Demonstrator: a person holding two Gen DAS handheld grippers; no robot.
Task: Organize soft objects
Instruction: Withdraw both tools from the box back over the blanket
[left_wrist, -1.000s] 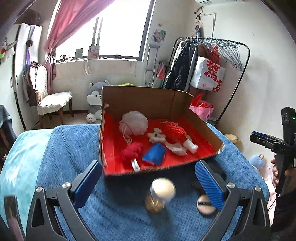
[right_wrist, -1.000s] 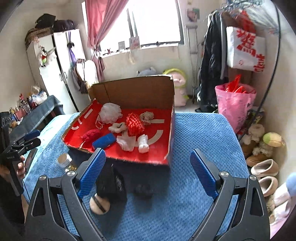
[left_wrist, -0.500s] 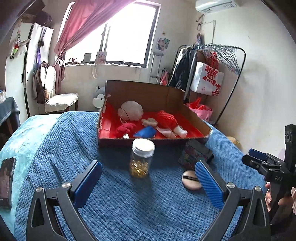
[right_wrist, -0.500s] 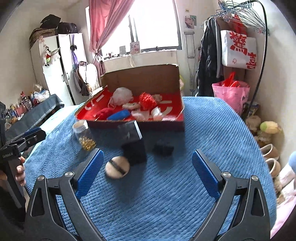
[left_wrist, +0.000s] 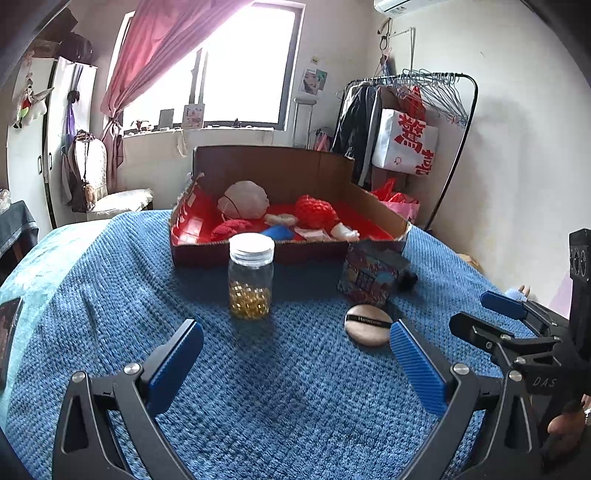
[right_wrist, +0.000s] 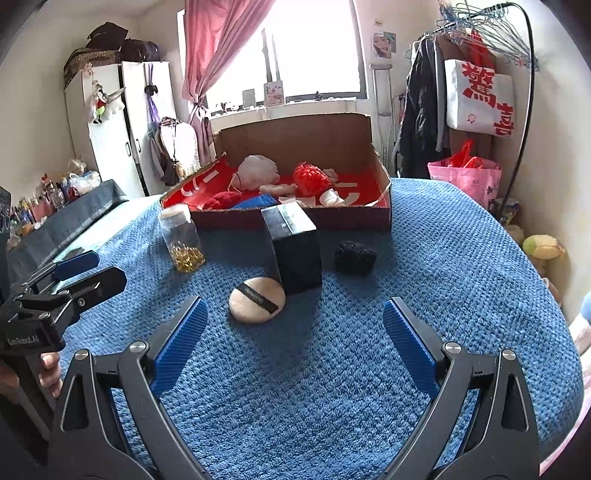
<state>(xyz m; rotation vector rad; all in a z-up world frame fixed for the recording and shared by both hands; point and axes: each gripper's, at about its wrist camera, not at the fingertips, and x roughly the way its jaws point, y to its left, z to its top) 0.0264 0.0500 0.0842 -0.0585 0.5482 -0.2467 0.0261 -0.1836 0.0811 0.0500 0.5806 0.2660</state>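
We hold our left claw (left_wrist: 295, 363) and right claw (right_wrist: 295, 332) spread wide and empty above the blue bed cover (right_wrist: 443, 258). The tan powder puff (right_wrist: 257, 300) lies touching the black box (right_wrist: 295, 251), the black fuzzy lump (right_wrist: 355, 256) beside it, before the red-lined cardboard box (right_wrist: 295, 216) of soft things.

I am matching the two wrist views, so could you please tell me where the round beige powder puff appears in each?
Left wrist view: the powder puff lies on the blue blanket, right of centre, before the patterned box.
Right wrist view: powder puff left of centre, against the dark box.
Shared landmark: the glass jar, left of the puff in both.
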